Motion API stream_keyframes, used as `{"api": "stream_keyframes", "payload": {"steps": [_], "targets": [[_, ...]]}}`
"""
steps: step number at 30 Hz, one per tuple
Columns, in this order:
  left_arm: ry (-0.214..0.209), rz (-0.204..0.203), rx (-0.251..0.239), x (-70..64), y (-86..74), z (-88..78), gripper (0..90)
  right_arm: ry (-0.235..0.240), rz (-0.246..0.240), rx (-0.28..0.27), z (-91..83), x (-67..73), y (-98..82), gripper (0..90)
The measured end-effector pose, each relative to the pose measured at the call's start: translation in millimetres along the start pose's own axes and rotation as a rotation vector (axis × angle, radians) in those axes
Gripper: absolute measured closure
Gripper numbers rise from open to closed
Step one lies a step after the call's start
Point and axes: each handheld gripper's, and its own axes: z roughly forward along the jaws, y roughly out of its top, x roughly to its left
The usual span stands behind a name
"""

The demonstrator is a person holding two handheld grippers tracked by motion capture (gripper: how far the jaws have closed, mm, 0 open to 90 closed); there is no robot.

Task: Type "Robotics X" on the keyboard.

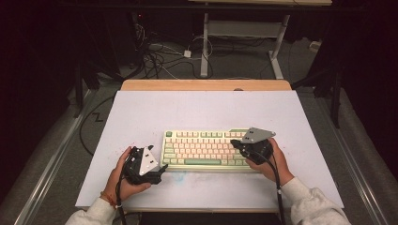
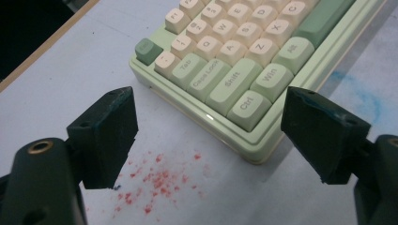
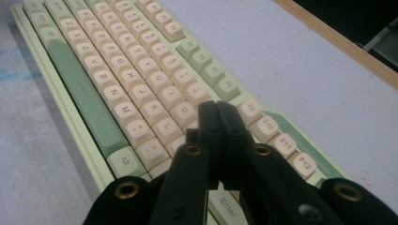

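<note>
1. Keyboard [image 1: 204, 150] lies flat on the white desk [image 1: 155, 110], lower centre of the high view, long side facing the person.
2. Left tool [image 1: 163, 168] sits at lower left, just off the keyboard's left end. Jaws spread wide, nothing between them; in the left gripper view [image 2: 209, 136] the Ctrl corner shows in the gap.
3. Right tool [image 1: 233, 144] is over the keyboard's right end, jaws clenched together on nothing; in the right gripper view [image 3: 218, 112] the tips sit above keys near L.
4. Red specks [image 2: 157, 180] dot the desk by the left tool.
</note>
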Motion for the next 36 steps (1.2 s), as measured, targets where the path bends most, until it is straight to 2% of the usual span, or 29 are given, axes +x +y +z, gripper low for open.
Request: {"api": "stream_keyframes", "payload": {"steps": [2, 14, 19, 24, 31, 36], "targets": [[-0.007, -0.014, -0.004, -0.2, -2.4, -1.1, 17.9, 0.006, 0.002, 0.007, 5.2, 1.4, 2.1, 90.0], [-0.012, -0.013, 0.020, -3.6, -9.4, -3.3, 17.8, 0.030, -0.017, 0.050, 35.5, 7.7, 11.5, 90.0], [-0.019, -0.028, 0.018, -2.7, -10.3, -3.3, 17.8, 0.038, -0.021, 0.077, 45.8, 7.8, 11.7, 90.0], [-0.021, -0.025, 0.023, -3.4, -10.3, -2.3, 17.8, 0.040, -0.025, 0.093, 52.8, 8.8, 11.4, 90.0], [-0.028, -0.031, 0.026, -2.9, -10.2, -1.5, 17.8, 0.042, -0.026, 0.090, 55.6, 10.9, 13.2, 90.0], [-0.034, -0.021, 0.032, -4.3, -9.7, -0.6, 17.8, 0.037, -0.030, 0.105, 58.6, 11.8, 12.5, 89.9]]}}
